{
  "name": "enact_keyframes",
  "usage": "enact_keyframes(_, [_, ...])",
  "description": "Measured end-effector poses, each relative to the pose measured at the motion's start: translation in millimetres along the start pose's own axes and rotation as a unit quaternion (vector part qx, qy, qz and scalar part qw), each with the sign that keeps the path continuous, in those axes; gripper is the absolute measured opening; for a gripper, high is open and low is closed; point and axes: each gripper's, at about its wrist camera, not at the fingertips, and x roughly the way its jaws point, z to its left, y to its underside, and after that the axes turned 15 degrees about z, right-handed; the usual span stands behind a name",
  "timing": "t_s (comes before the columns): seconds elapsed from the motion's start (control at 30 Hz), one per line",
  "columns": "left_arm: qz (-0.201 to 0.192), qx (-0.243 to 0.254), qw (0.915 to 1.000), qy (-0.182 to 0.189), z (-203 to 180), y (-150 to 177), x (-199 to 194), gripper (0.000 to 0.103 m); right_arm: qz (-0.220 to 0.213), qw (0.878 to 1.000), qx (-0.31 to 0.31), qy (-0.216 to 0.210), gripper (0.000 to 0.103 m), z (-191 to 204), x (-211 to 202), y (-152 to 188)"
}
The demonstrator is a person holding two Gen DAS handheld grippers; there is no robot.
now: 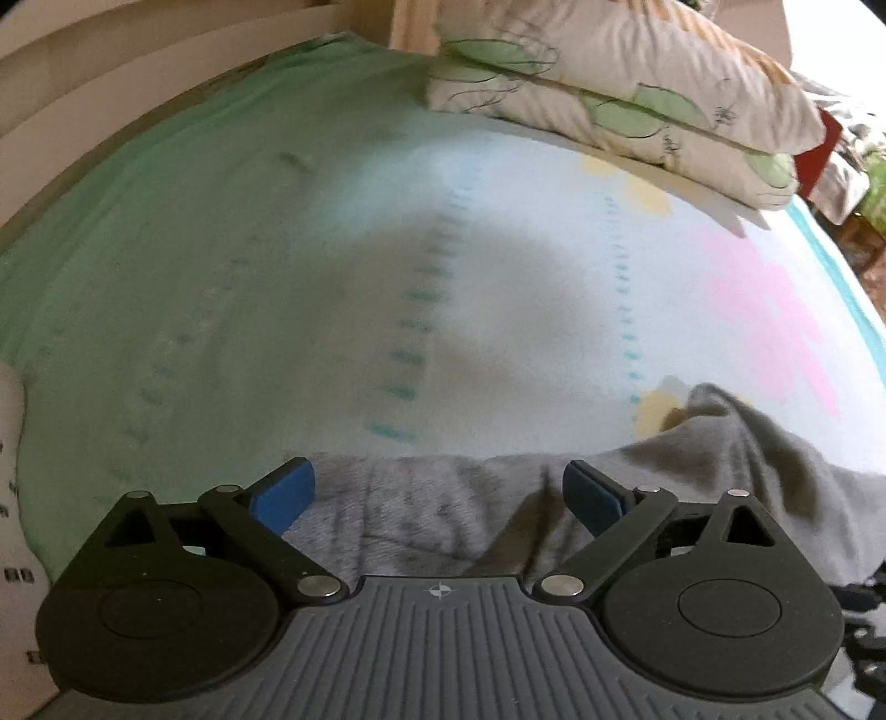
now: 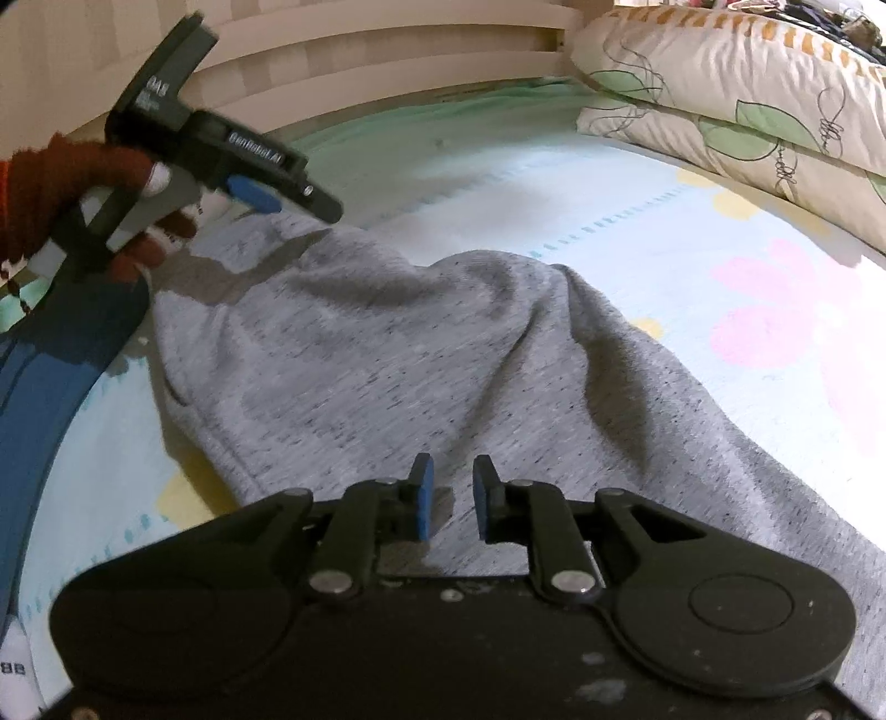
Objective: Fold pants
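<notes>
Grey marl pants (image 2: 387, 354) lie rumpled on the bed; in the left wrist view their edge (image 1: 454, 509) runs along the bottom, bunched up at the right. My left gripper (image 1: 437, 493) is wide open just above that edge, nothing between its blue pads. It also shows in the right wrist view (image 2: 266, 194), held over the pants' far left corner. My right gripper (image 2: 453, 493) is open with a narrow gap, low over the near part of the pants, holding nothing.
The bed sheet (image 1: 277, 266) is pale green and white with pink and yellow flowers. Two stacked floral pillows (image 1: 637, 99) lie at the far right. A cream headboard (image 2: 360, 50) runs along the far side. A blue-clad leg (image 2: 50, 354) is at the left.
</notes>
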Motion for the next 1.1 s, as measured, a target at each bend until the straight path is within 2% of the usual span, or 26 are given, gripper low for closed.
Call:
enact_keyframes(0.13, [0.028, -0.029, 0.9988, 0.028, 11.9, 8.9, 12.4, 0.103, -0.001, 1.0, 0.003, -0.005, 0.021, -5.7, 1.2, -5.3])
enact_keyframes(0.23, [0.047, -0.075, 0.9931, 0.077, 28.0, 15.0, 22.6, 0.102, -0.002, 1.0, 0.003, -0.008, 0.022, -6.6, 2.9, -8.1])
enact_keyframes(0.37, [0.037, -0.081, 0.9929, 0.079, 28.2, 12.8, 23.7, 0.102, -0.001, 1.0, 0.004, -0.012, 0.024, -5.2, 3.6, -9.5])
enact_keyframes(0.5, [0.028, -0.134, 0.9871, 0.082, 28.9, 10.8, 24.7, 0.101, 0.001, 1.0, 0.004, -0.014, 0.027, -4.5, 3.9, -6.8])
enact_keyframes(0.53, [0.017, -0.14, 0.9864, 0.085, 29.3, 12.9, 23.2, 0.084, 0.002, 1.0, 0.004, -0.013, 0.029, -4.6, 3.8, -6.8])
enact_keyframes(0.57, [0.0, -0.146, 0.9859, 0.081, 29.5, 16.5, 19.5, 0.041, 0.002, 1.0, 0.006, -0.013, 0.03, -4.9, 3.8, -6.8])
enact_keyframes(0.6, [-0.028, -0.162, 0.984, 0.067, 30.7, 23.2, 10.8, 0.026, 0.003, 1.0, 0.008, -0.014, 0.03, -5.2, 4.4, -7.4])
enact_keyframes(0.67, [-0.058, -0.199, 0.9745, 0.087, 35.7, 35.9, -1.5, 0.023, 0.004, 1.0, 0.012, -0.014, 0.03, -6.7, 4.8, -7.6])
enact_keyframes(0.7, [-0.067, -0.206, 0.9725, 0.085, 34.2, 41.5, -7.7, 0.022, 0.004, 1.0, 0.013, -0.013, 0.03, -7.6, 4.5, -7.8])
enact_keyframes(0.77, [-0.086, -0.194, 0.9753, 0.059, 23.9, 51.5, -19.2, 0.022, 0.0, 1.0, 0.016, -0.012, 0.03, -10.3, 2.7, -9.0])
enact_keyframes(0.83, [-0.083, -0.176, 0.9798, 0.044, 20.5, 54.9, -19.4, 0.022, -0.006, 1.0, 0.023, -0.014, 0.03, -15.8, 0.7, -13.6])
enact_keyframes(0.87, [-0.079, -0.184, 0.9785, 0.049, 24.8, 55.8, -16.9, 0.022, -0.013, 1.0, 0.026, -0.011, 0.03, -20.5, -0.8, -18.2])
enact_keyframes(0.97, [-0.063, -0.244, 0.9618, 0.106, 50.0, 56.3, -3.1, 0.022, -0.023, 0.999, 0.033, 0.002, 0.031, -36.7, -0.4, -38.6])
enact_keyframes(1.0, [-0.063, -0.249, 0.9596, 0.116, 53.6, 54.5, -0.9, 0.023, -0.031, 0.999, 0.038, 0.006, 0.031, -44.0, -0.1, -47.8])
enact_keyframes(1.1, [-0.054, -0.21, 0.9707, 0.104, 52.5, 43.6, 2.4, 0.023, -0.041, 0.997, 0.064, -0.002, 0.031, -67.2, 6.4, -75.8])
